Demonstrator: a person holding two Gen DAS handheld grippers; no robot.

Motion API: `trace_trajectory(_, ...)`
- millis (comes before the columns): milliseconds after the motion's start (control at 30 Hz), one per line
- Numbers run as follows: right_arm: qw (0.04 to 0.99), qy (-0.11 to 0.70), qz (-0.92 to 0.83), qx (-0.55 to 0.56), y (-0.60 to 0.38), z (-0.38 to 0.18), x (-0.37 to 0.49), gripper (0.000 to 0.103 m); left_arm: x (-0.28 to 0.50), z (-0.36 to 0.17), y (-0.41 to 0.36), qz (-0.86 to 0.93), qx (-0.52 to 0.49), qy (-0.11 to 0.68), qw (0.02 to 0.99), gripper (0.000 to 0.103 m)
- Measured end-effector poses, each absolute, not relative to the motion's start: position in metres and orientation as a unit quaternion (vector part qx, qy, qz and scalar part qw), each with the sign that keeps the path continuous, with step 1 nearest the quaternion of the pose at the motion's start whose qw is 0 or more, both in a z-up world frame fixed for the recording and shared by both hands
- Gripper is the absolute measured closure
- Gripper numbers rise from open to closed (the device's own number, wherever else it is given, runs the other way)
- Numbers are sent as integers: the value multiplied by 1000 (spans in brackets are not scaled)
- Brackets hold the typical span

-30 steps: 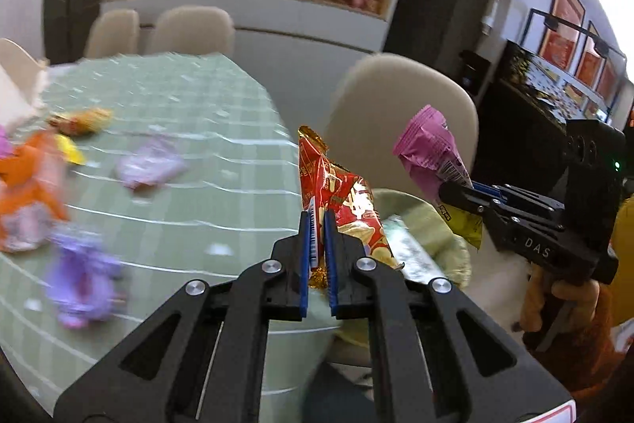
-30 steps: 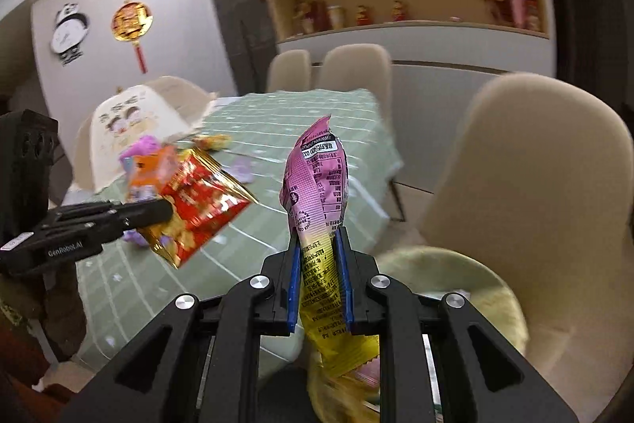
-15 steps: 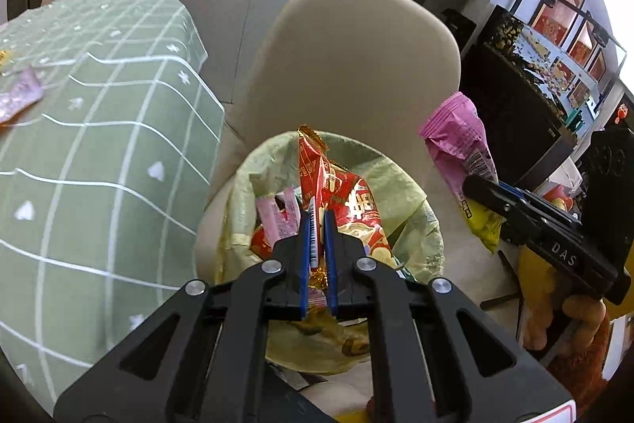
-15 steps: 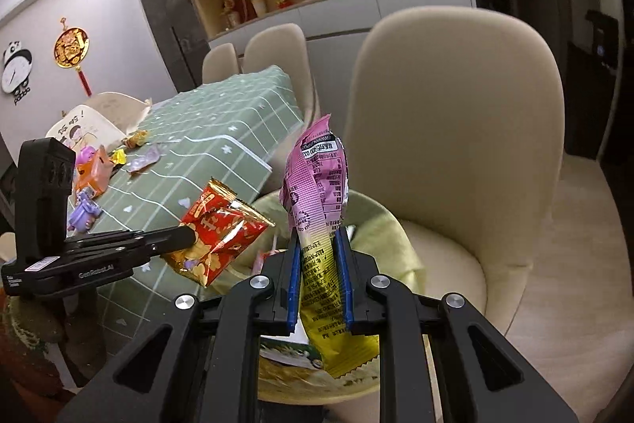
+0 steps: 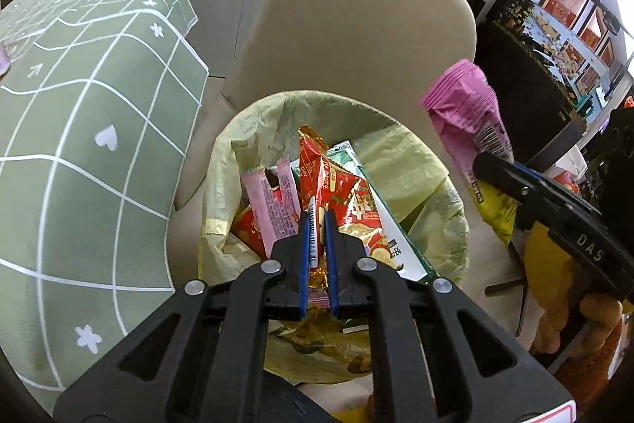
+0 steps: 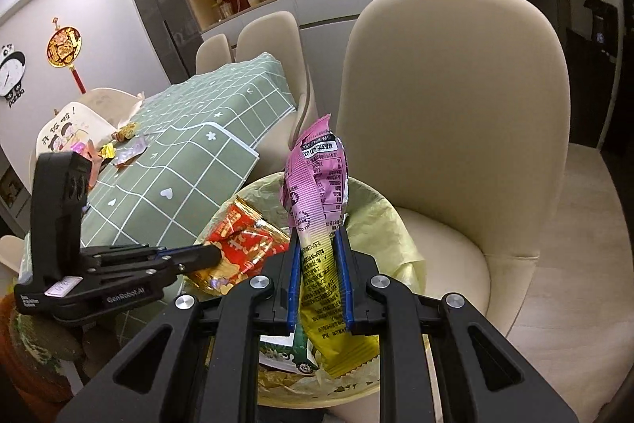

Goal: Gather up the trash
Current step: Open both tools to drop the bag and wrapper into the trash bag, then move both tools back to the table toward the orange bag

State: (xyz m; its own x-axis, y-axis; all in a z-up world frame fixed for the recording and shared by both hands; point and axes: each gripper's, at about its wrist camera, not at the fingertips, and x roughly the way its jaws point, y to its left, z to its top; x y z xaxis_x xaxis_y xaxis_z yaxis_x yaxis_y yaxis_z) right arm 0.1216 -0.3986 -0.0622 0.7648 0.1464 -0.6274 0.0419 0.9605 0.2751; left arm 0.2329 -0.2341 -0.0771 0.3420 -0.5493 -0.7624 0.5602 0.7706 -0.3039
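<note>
My left gripper (image 5: pixel 317 221) is shut on a red and gold snack wrapper (image 5: pixel 340 197) and holds it over the open trash bin (image 5: pixel 412 161), which has a yellow-green liner and several wrappers inside. My right gripper (image 6: pixel 320 244) is shut on a pink and yellow snack wrapper (image 6: pixel 317 185), held upright above the same bin (image 6: pixel 380 221). In the left wrist view the right gripper (image 5: pixel 491 165) and its pink wrapper (image 5: pixel 467 113) are beside the bin's right rim. In the right wrist view the left gripper (image 6: pixel 210 252) holds the red wrapper (image 6: pixel 241 244) over the bin's left side.
The table with a green checked cloth (image 5: pixel 79 145) is left of the bin. Several more wrappers (image 6: pixel 126 145) lie on its far part. A beige chair (image 6: pixel 447 113) stands right behind the bin, and other chairs (image 6: pixel 269 34) stand along the table.
Both grippers have swung from above the table to over the bin and dropped closer to it, each still holding its wrapper.
</note>
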Motion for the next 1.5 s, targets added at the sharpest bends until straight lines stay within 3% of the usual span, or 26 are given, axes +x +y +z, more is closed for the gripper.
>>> trace_trajectory(67,929,342,26,138,-399,-63,121,86,235,-81,-234,-344,-8,465,816,90)
trace_trajectory(133,929,344,24,137,-398,-64,121,86,237,-82,-232,-349,-19,467,812,71)
trace_trajectory(233,928,347,21,133,-395,-66,122,86,236,-77,-226,-351,-30,464,813,61)
trace_trajectory(700,913,383,44,135,-359,-108,156,86,214,-30,-171,-327,-33,407,852,48)
trace_trajectory(1000,896,423,20,131,-352,-135,167,85,209,-28,-146,-324,-40,406,854,46)
trace_trajectory(1167,902,414,7,122,-351,-128,163,79,208,-27,-139,-324,-45,405,854,45)
trace_trajectory(1300,914,393,-5,99,-350,-113,152,57,204,-24,-131,-324,-47,400,856,45)
trace_trajectory(1500,926,369,-4,83,-342,-86,142,52,198,-14,-112,-325,-55,390,860,45)
